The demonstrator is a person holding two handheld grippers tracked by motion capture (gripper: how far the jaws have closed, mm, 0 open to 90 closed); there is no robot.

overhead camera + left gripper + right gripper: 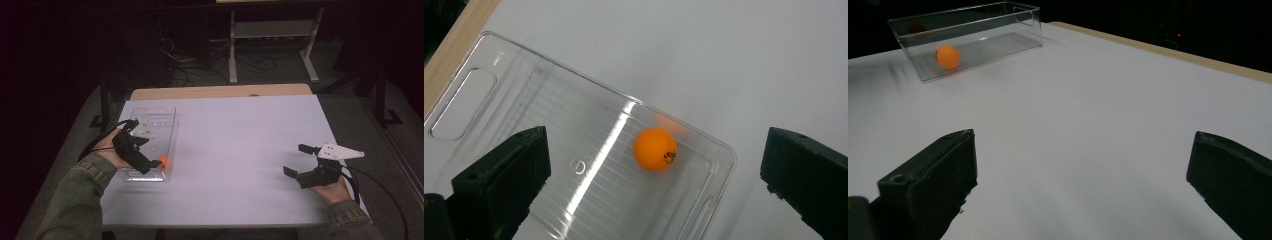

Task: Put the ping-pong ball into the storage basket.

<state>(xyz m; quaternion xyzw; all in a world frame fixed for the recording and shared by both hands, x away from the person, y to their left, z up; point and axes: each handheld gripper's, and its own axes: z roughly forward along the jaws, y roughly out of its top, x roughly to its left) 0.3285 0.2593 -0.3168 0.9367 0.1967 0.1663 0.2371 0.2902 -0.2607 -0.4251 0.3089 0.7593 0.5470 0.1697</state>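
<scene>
Left gripper [150, 165]: we hold it over the near end of the clear bin [170, 125], jaws wide apart, nothing between them.
Orange ball [654, 149]: we see it lying on the bin's floor near the bin's near corner, below and between our spread left jaws, touching neither.
Clear bin: it stands on the white counter [235, 150], at its left side, long side running away from us.
Right gripper [299, 161]: we hold it well to the right of the bin, low over the bare counter, jaws spread and empty, pointing toward the bin.
</scene>
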